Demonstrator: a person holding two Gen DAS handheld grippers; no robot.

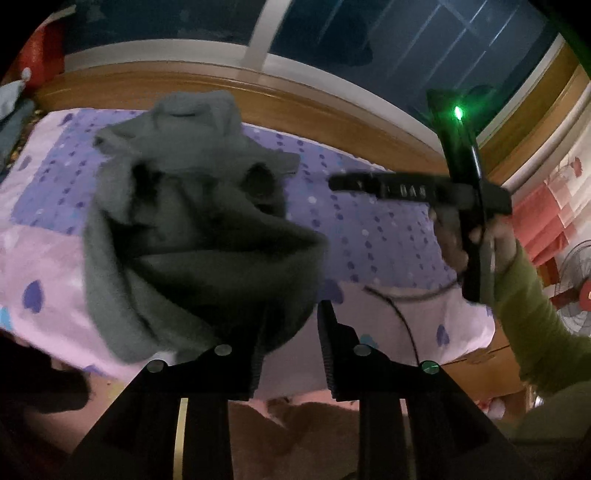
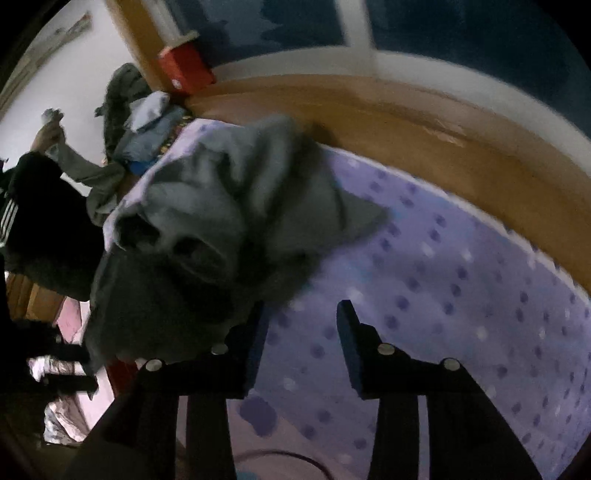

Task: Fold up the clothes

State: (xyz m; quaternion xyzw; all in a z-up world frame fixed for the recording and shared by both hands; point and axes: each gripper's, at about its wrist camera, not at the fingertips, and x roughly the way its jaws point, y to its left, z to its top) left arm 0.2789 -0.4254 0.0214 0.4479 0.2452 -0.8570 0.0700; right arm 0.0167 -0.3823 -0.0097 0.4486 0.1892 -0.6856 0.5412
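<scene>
Bedsheet (image 1: 388,236); right tongs (image 1: 334,182) sideways, left-view only.

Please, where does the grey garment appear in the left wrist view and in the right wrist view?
Left wrist view: grey garment left of centre, bunched on the bed.
Right wrist view: it sits left of centre.
Shared landmark: wooden headboard behind it.

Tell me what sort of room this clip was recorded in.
Most likely a bedroom: a bed with a purple dotted sheet set against a wooden headboard, a dark window behind it, and a pile of clothes at the corner.
</scene>
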